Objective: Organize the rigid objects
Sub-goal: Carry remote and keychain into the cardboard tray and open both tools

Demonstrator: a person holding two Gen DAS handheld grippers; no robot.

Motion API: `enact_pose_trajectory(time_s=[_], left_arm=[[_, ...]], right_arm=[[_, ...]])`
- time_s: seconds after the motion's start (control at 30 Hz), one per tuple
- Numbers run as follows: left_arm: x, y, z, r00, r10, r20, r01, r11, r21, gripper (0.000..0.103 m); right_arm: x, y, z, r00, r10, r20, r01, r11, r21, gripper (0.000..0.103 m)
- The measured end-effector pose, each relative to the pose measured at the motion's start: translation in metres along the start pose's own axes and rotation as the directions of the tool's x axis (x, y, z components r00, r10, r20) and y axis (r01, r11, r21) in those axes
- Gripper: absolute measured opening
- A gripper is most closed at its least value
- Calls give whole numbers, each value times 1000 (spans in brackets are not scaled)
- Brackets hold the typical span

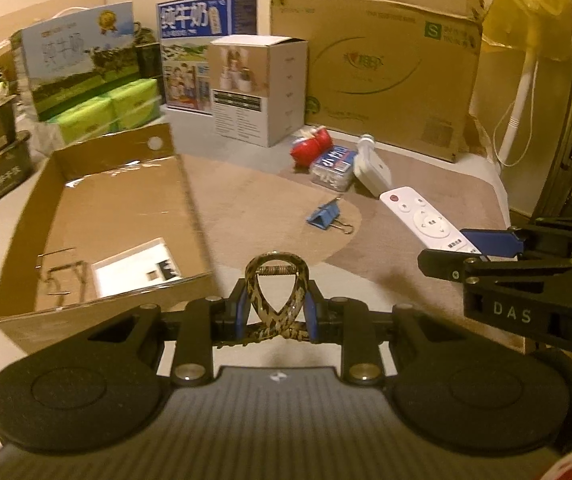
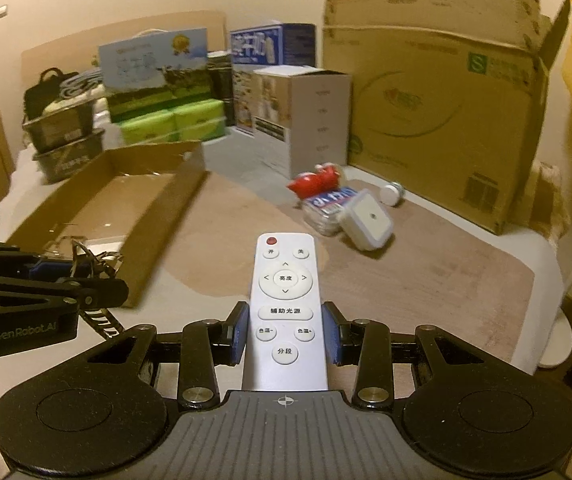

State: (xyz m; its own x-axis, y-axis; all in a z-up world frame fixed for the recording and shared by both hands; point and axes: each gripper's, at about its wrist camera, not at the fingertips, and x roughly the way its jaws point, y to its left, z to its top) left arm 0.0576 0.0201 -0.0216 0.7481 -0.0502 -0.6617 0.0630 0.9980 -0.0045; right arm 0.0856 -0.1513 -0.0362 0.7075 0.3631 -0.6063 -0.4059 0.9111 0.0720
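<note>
both grippers are loaded: left gripper (image 1: 277, 312) clamps a hand grip trainer (image 1: 277, 294), right gripper (image 2: 284, 338) clamps the remote (image 2: 284, 308); the cardboard tray (image 1: 25, 216) looks nearly empty, with a binder clip (image 1: 326, 218) and several others left.

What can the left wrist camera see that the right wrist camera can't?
Only the left wrist view shows the blue binder clip lying on the mat, and the camouflage hand grip pinched in the left gripper, seen head-on.

Only the right wrist view shows the white remote's lower buttons, with the right gripper closed on its sides, and a black bag at the far left.

Both show the open cardboard tray, the red item, the white adapter and the big cardboard box.
</note>
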Motion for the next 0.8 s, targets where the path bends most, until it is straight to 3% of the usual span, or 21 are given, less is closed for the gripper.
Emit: enact_pose_trajectory(time_s=[0.37,0.8], left_arm=[[-25,52,2,997,75,14,-75,996,-45,25],[-17,110,12,996,89,-20,-90,993,-80,25]], right_arm=[[6,50,15,996,89,11,-88,994,-64,39],[40,100,44,987,160,-12,-161,982,-101,39]])
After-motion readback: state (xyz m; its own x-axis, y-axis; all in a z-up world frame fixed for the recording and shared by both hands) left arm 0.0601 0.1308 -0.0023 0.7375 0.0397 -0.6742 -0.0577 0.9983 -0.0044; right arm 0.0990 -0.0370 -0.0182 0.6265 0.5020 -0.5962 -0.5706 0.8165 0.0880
